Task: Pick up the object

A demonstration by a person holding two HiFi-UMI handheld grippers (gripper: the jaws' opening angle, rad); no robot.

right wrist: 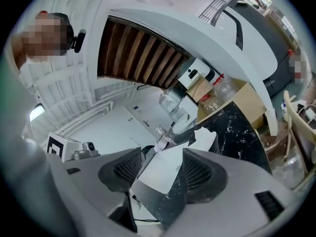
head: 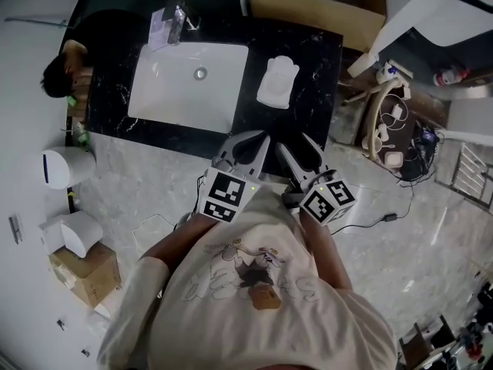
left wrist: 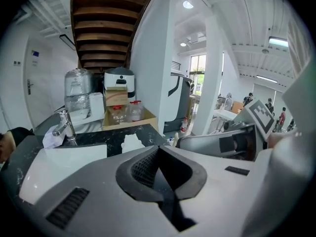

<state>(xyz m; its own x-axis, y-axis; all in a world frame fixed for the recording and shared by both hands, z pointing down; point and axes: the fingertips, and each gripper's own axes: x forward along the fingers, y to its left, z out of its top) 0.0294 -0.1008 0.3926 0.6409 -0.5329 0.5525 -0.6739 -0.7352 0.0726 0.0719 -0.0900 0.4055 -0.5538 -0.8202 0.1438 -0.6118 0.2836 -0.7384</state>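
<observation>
A white moulded object point(head: 277, 82) lies on the black marble counter point(head: 308, 60), right of the white sink point(head: 166, 91). Both grippers hover over the counter's near edge, short of the object. My left gripper point(head: 250, 139) is shut with nothing between its pads. My right gripper point(head: 295, 145) stands open and empty beside it. Past the closed jaws of the left gripper point(left wrist: 159, 157), the left gripper view shows the object point(left wrist: 132, 143) lying ahead. In the right gripper view the object point(right wrist: 205, 138) shows beyond the parted jaws of the right gripper point(right wrist: 160, 169).
A faucet point(head: 177, 21) stands behind the sink. An open cardboard box point(head: 320, 2) with bottles sits at the counter's far right corner. A person point(head: 65, 72) is at the counter's left end. Cables and clutter point(head: 393, 137) lie on the floor to the right.
</observation>
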